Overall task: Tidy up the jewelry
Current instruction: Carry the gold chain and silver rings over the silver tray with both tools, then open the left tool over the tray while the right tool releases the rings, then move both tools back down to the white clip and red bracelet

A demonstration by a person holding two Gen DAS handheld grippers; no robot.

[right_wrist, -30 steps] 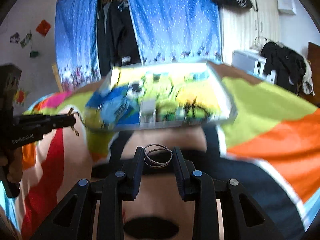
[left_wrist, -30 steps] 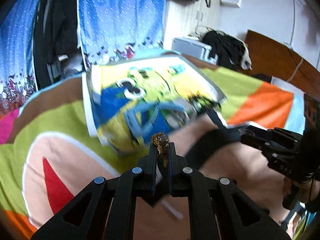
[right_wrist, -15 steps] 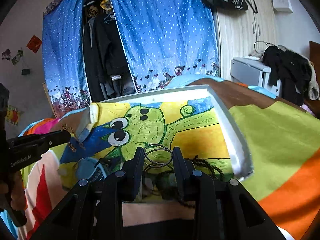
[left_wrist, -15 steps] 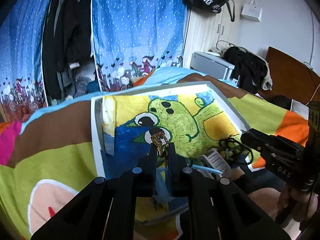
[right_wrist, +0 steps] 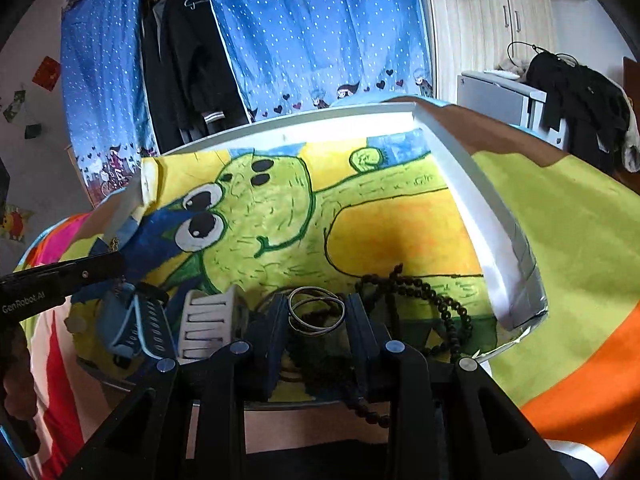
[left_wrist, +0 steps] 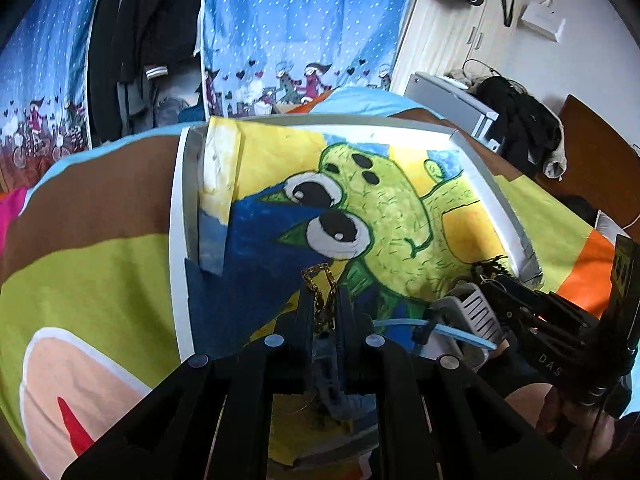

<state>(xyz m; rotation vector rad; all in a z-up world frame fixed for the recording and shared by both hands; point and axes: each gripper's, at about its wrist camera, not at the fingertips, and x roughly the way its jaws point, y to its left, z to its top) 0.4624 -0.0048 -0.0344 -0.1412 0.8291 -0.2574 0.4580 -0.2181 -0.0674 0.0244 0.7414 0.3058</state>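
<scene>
the left gripper (left_wrist: pixel 322 300) is pinched narrow on a gold chain (left_wrist: pixel 319 288), whose links loop up just past the fingertips and hang down between the two fingers. ahead of it lies a white tray (left_wrist: pixel 178 240) lined with a painted sheet of a green cartoon figure (left_wrist: pixel 372 216), resting on a bright patchwork bedspread (left_wrist: pixel 92 280). to its right, near the tray's near edge, sit a white slotted comb-like piece (left_wrist: pixel 474 308) and a light blue cord (left_wrist: pixel 400 322).

the right gripper (right_wrist: pixel 316 314) holds a pair of thin metal bangles (right_wrist: pixel 316 312) between its fingers, the jaws set about as wide as the rings, which stand up just above the fingertips. just right of that gripper a string of dark beads (right_wrist: pixel 424 292) trails over the painted sheet inside the tray (right_wrist: pixel 472 184) and down past its near edge. to its left lie the white slotted piece (right_wrist: pixel 208 316) and a blue bundle (right_wrist: pixel 120 316), with the other gripper's finger (right_wrist: pixel 76 272) reaching in above them.
</scene>
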